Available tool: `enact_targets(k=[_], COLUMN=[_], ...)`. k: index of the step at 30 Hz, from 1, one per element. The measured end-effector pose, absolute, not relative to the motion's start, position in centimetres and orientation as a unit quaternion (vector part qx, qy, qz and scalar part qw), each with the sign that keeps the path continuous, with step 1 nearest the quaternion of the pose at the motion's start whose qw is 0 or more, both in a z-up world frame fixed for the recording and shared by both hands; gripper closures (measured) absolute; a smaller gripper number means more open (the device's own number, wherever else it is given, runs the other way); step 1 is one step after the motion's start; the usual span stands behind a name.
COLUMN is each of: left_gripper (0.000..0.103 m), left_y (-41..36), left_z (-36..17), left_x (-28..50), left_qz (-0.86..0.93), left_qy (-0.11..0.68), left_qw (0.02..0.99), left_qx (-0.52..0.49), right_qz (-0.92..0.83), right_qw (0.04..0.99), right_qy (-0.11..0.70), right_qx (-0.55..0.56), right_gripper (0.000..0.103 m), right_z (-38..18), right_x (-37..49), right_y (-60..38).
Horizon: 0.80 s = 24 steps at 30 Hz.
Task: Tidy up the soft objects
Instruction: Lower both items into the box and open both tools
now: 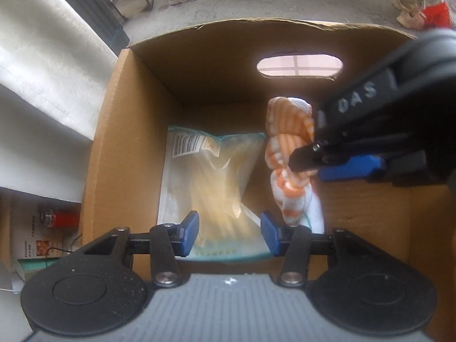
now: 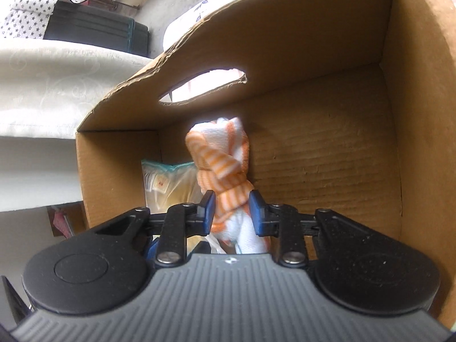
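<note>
Orange-and-white striped twisted cloth [image 2: 225,176], pinched by the right tongs [image 2: 231,213] inside the brown cardboard box [image 2: 327,154], stretches lengthwise away from their pads, beside a clear plastic packet [image 1: 211,182] under the spread left tongs [image 1: 229,233].

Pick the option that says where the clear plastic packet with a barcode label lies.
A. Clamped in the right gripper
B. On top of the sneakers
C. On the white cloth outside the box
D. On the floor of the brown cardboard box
D: the clear plastic packet with a barcode label lies flat on the floor of the brown cardboard box, while the right gripper clamps the orange-and-white striped cloth.
</note>
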State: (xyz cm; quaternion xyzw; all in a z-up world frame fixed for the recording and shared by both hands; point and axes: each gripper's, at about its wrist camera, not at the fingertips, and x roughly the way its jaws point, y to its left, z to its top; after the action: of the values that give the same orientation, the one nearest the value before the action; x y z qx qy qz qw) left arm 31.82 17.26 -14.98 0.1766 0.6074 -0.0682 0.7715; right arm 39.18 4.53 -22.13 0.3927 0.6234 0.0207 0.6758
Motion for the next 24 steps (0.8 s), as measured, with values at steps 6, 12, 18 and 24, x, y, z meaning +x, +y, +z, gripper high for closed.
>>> enact_targets(k=[6, 12, 18, 24], left_gripper=[0.055, 0.058, 0.061, 0.036], left_y=[17.8, 17.9, 17.3, 17.3], left_z=[-15.7, -15.7, -15.2, -12.1], left_x=[33.9, 34.7, 34.4, 33.0], left_qz=[-0.068, -0.063, -0.051, -0.056], left_qy=[0.604, 0.579, 0.553, 0.55], left_qw=[0.778, 0.795, 0.815, 0.819], left_qx=[0.162, 0.167, 0.163, 0.151], right_qz=[0.021, 0.02, 0.024, 0.038], right_qw=[0.682, 0.696, 0.716, 0.729], right_qy=[0.611, 0.597, 0.584, 0.563], right_qx=[0.4, 0.398, 0.382, 0.388], right_gripper=[0.078, 0.078, 0.077, 0.068], right_z=[-22.4, -22.2, -21.0, -18.3], right_x=[39.5, 39.8, 39.8, 38.9], right_y=[4.9, 4.9, 5.1, 4.0])
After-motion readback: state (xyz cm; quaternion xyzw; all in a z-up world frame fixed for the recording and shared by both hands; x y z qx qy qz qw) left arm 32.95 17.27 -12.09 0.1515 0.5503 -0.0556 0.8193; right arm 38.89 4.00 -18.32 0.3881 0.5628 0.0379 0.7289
